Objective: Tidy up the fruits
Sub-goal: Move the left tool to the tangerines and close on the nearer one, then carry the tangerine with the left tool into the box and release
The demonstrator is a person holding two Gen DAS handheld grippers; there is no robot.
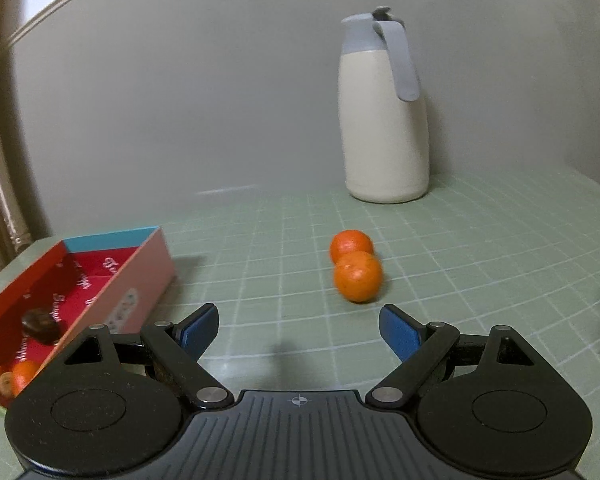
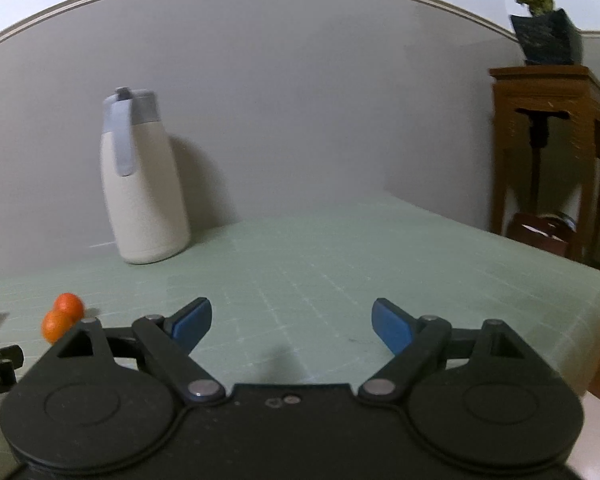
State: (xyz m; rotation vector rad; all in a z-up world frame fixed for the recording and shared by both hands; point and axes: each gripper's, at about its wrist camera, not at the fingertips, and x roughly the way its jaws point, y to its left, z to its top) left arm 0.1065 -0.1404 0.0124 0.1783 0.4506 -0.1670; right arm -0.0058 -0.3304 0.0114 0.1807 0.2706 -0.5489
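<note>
A: Reaching w/ left gripper [image 1: 298, 330], jaws spread, nothing held; near orange [image 1: 357, 276] at 1 o'clock, touching far orange [image 1: 350, 243].
B: Centre it; box [image 1: 100, 280] at 9; right gripper [image 2: 292, 322] spread, idle.

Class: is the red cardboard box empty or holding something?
Holding something: the open red cardboard box contains a dark brown fruit and small orange fruits.

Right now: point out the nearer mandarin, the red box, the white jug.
nearer mandarin [image 1: 357, 277], left wrist view, centre of its peel.
red box [image 1: 140, 280], left wrist view, pink outer side wall.
white jug [image 1: 384, 140], left wrist view, mid body.
</note>
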